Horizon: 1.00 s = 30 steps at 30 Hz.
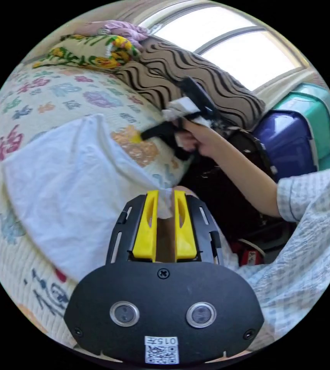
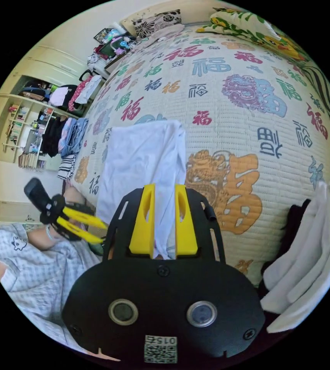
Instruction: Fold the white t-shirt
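The white t-shirt (image 1: 64,185) lies in a long folded strip on the patterned quilt (image 1: 57,92), one end hanging over the bed's edge. In the left gripper view my left gripper (image 1: 165,194) is shut on that hanging corner, white cloth pinched at its yellow tips. A hand holds my right gripper (image 1: 136,138) at the shirt's other near corner. In the right gripper view the t-shirt (image 2: 142,154) runs away from me, and the right gripper (image 2: 165,189) is shut on its near edge, cloth threading between the jaws. The left gripper (image 2: 103,233) meets the shirt's left edge.
A brown wavy-striped cushion (image 1: 196,77) and a floral pillow (image 1: 91,52) lie along the bed under a window. Blue and teal bins (image 1: 300,135) stand beside the bed. A white folded cloth (image 2: 307,262) hangs at the right. Shelves and hanging clothes (image 2: 57,127) line the far wall.
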{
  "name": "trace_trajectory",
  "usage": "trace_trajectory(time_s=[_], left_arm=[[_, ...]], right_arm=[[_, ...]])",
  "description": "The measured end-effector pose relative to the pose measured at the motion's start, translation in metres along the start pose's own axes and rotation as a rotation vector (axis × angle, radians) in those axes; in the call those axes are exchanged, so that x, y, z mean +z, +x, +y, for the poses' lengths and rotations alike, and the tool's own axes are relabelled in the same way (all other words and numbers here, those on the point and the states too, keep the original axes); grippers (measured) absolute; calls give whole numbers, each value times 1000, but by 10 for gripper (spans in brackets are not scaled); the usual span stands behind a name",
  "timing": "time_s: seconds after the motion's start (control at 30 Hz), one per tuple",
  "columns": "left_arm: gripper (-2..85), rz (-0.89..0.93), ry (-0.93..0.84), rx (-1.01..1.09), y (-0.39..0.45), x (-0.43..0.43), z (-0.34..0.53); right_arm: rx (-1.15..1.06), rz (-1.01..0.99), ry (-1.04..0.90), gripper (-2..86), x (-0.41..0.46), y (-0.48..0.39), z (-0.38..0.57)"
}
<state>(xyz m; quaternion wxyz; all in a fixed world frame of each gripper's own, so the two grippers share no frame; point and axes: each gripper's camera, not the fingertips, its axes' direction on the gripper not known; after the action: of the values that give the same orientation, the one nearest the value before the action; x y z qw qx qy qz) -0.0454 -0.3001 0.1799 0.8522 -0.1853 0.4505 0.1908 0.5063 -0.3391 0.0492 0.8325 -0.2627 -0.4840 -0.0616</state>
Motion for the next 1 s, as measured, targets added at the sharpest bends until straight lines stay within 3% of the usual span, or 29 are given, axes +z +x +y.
trace_trajectory(time_s=[0.17,0.37,0.57,0.67,0.8,0.93,1.0], left_arm=[[81,-86,-30,-121,-47,-10,-63],[64,-174,-181,-153,-57,55,-157],[26,-147,-181,-93,-36,93,-201],[33,-135,-203,-103,-38,103,-207],[38,10,-70,-132,-36,71,-201],[30,-208,-78,-123,-37,45,-177],[35,-216,-120,-127,-43,52,-177]], right_arm=[[32,58,-40,91,1,-12,62],[110,121,-27,49,-7,8,94],[295,-117,95,3,-44,64,143],[340,-109,140,3,-63,78,160],[219,-85,182,4,-96,71,157],[-6,-145,48,5,-92,55,134],[-29,-102,-24,1,-81,51,131]])
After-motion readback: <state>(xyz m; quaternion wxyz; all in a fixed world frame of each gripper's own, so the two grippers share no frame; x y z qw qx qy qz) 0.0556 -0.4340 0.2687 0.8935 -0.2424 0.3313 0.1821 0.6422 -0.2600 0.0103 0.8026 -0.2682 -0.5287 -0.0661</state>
